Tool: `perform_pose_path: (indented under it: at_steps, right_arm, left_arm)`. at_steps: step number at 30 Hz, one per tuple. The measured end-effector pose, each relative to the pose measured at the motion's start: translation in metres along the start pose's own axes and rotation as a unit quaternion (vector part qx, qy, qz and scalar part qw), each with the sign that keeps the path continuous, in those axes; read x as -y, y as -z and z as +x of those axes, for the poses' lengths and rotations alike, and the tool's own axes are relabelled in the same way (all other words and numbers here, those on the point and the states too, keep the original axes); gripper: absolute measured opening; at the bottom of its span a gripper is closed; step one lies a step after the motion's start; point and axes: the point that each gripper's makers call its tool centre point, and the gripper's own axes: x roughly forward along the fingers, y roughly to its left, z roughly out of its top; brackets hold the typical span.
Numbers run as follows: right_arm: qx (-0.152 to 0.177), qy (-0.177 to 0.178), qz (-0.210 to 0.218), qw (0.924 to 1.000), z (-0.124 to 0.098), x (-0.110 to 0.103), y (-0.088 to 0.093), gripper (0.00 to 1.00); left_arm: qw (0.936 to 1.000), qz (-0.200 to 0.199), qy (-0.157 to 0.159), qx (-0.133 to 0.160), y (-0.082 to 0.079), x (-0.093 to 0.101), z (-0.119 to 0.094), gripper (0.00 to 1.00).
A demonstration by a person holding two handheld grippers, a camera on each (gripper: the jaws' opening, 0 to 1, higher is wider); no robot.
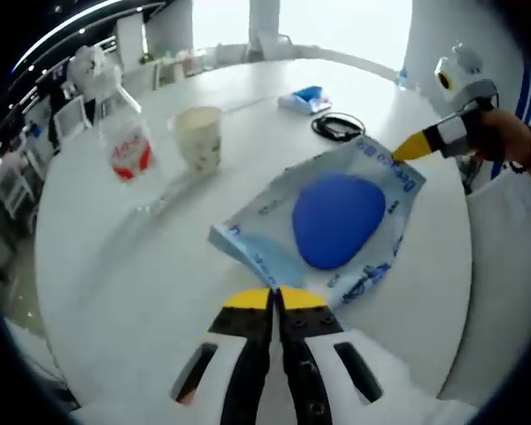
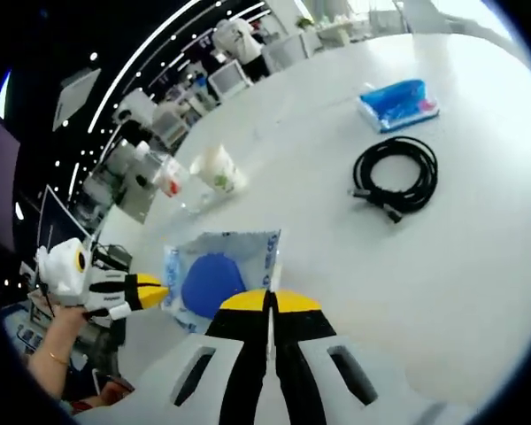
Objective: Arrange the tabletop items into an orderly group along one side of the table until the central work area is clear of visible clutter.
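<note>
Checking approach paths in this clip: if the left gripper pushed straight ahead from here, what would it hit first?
Probably the blue-and-white packet: the left gripper, jaws shut, sits right at its near edge, apparently already touching or pinching it.

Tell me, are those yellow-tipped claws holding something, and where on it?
Both seem to pinch the blue-and-white packet: the left gripper its near edge, the right gripper the opposite edge. Both jaw pairs are closed.

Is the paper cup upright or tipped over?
Upright: the paper cup stands on its base on the table, open rim up, beside the clear bottle.
</note>
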Motion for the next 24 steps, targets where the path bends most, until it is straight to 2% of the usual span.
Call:
perform_pose_path:
  at_steps: [5,10,13,16,19,22,24]
  right_arm:
    - [-0.004,0.010,0.000,0.9999,0.002,0.009,-0.003,0.01]
    - [-0.007,0.027,-0.014,0.9995,0.004,0.021,-0.006,0.01]
    - [-0.007,0.032,-0.027,0.9991,0.005,0.026,-0.008,0.01]
    - [-0.014,0.037,-0.035,0.9986,0.009,0.030,-0.005,0.01]
    - [-0.022,0.055,-0.067,0.9960,0.013,0.037,0.001,0.01]
    - [-0.030,0.060,-0.075,0.9949,0.017,0.041,0.006,0.01]
    - [-0.034,0.064,-0.081,0.9941,0.019,0.045,0.010,0.01]
  left_arm:
    - [0.9995,0.016,-0.008,-0.025,0.004,0.019,0.003,0.00]
    - [0.9994,0.009,-0.006,-0.032,0.005,0.029,0.007,0.00]
    - [0.9992,-0.010,-0.008,-0.039,0.006,0.036,0.008,0.00]
    - [0.9978,-0.033,-0.027,-0.049,0.009,0.038,0.009,0.00]
    - [0.9970,-0.042,-0.038,-0.052,0.011,0.040,0.012,0.00]
    - [0.9959,-0.039,-0.051,-0.064,0.016,0.043,0.016,0.00]
    - [0.9958,-0.020,-0.060,-0.066,0.018,0.041,0.019,0.00]
